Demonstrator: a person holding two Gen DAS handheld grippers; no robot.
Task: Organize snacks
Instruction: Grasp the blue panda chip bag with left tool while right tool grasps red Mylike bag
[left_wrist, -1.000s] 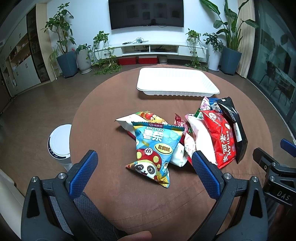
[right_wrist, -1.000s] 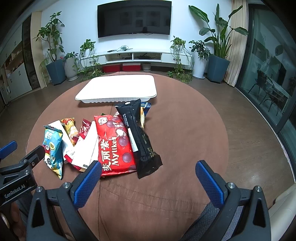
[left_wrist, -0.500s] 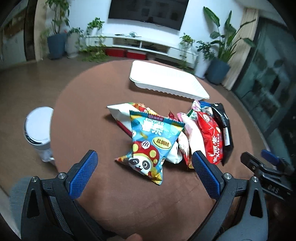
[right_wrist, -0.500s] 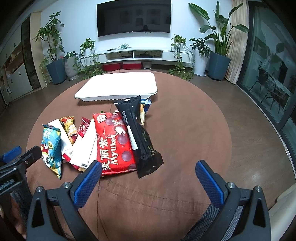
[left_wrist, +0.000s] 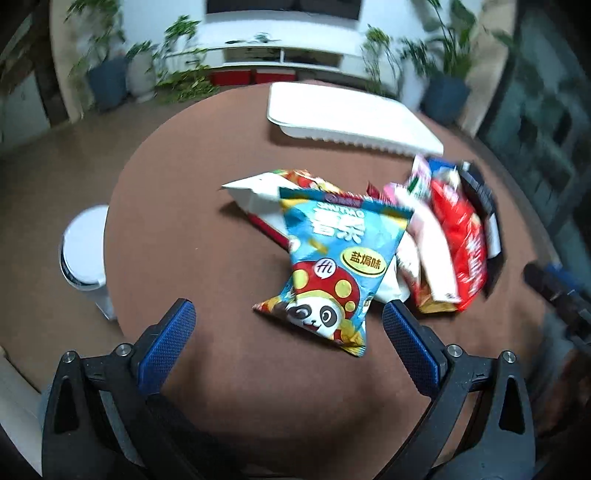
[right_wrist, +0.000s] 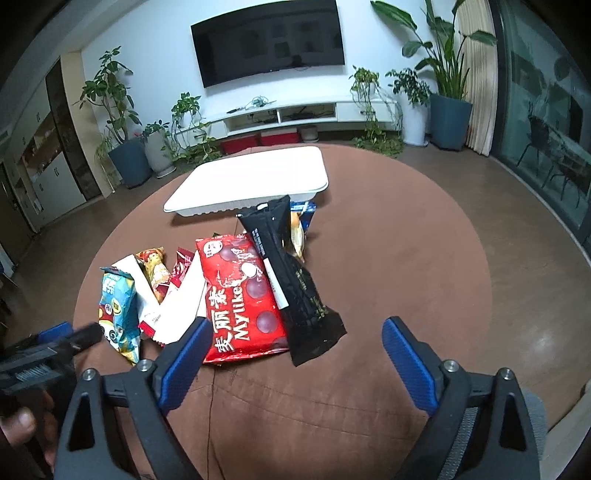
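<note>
The round brown counter (right_wrist: 388, 280) carries everything, and at its 12 o'clock edge sits the white tray (right_wrist: 255, 177), bare of snacks, so by my judgement the sorting has not yet begun and the step in hand is the reach for a first packet. The snack pile (right_wrist: 229, 284) lies at the counter's middle, toward 9 o'clock in the right wrist view, packets overlapping one another. Largest is the red bag (right_wrist: 243, 299), flat and glossy; a long black bag (right_wrist: 291, 280) lies across its 3 o'clock edge. The blue panda bag (left_wrist: 332, 266) lies at the 9 o'clock end of the pile, puffed and crinkly, resting partly on a white packet (left_wrist: 255, 192), its bottom seam toward the left gripper (left_wrist: 288, 325). That gripper's fingers (left_wrist: 168, 336) stand wide apart, empty, with the panda bag just ahead between them. The right gripper (right_wrist: 295, 343) also has its fingers spread with nothing held, hovering by the near ends of the red and black bags. The next move likely calls for the left gripper to advance, pinch the panda bag's seam and carry it to the tray; slick film may slip, so the bite should be deep.
</note>
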